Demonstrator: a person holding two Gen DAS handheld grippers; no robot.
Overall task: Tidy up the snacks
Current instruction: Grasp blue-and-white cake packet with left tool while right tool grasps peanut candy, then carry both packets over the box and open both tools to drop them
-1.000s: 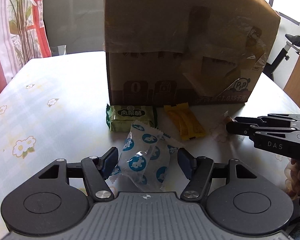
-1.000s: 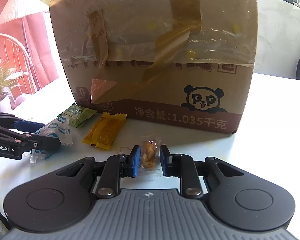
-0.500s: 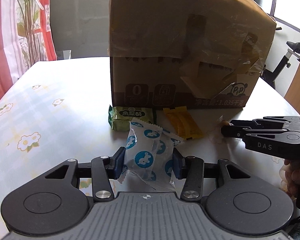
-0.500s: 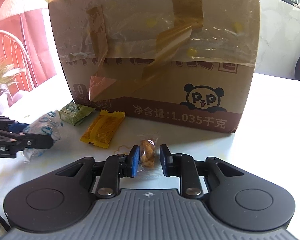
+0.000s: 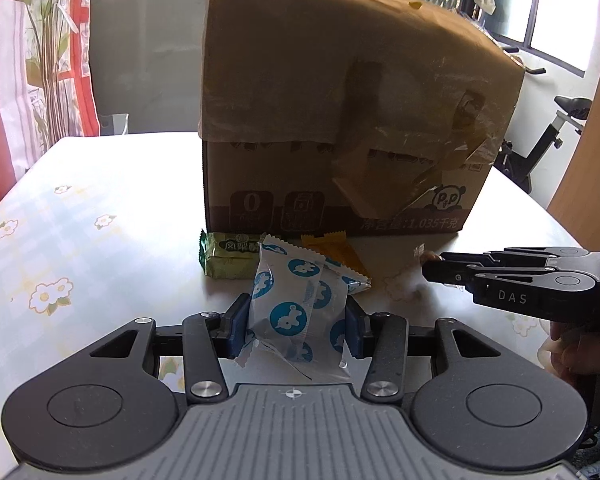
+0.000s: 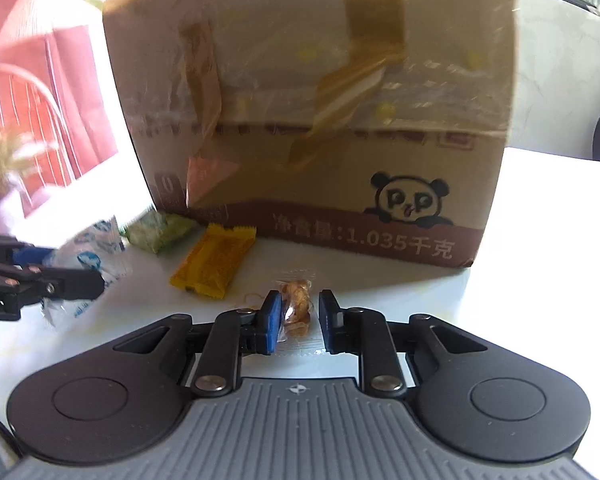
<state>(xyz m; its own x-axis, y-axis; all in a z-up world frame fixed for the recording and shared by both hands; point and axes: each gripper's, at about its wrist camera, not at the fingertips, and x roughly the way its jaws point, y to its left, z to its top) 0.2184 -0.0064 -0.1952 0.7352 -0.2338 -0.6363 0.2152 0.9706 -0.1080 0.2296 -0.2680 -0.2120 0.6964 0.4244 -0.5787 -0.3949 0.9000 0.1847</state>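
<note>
Item one: the white snack packet (image 5: 296, 312), clear-edged film printed with blue discs bearing a white animal figure, crimped saw-tooth ends. I have it in my left gripper (image 5: 296, 326), blue pads pressed into both sides, the jaws closed down to the packet's width; it stands nearly upright, top tilted toward 11 o'clock.

Item two: a small clear-wrapped golden snack (image 6: 296, 306), lumpy and brown-yellow inside, pinched between the pads of my right gripper (image 6: 299, 318), whose jaws are drawn in tight on it. Whether it rests on the table I cannot tell.

Item three: green packet (image 5: 230, 258) with printed characters, lying flat at 11 o'clock from the white packet, just beside the box.

Item four: yellow-orange bar wrapper (image 6: 214, 262), flat on the table, at 10 o'clock from the golden snack, between it and the green packet.

Item five: large cardboard box (image 6: 320, 120), brown, taped with wrinkled clear and tan strips, panda logo on its lower band; at 12 o'clock from everything listed.

Support: white table (image 5: 100, 208) with a faint flower print.
</note>
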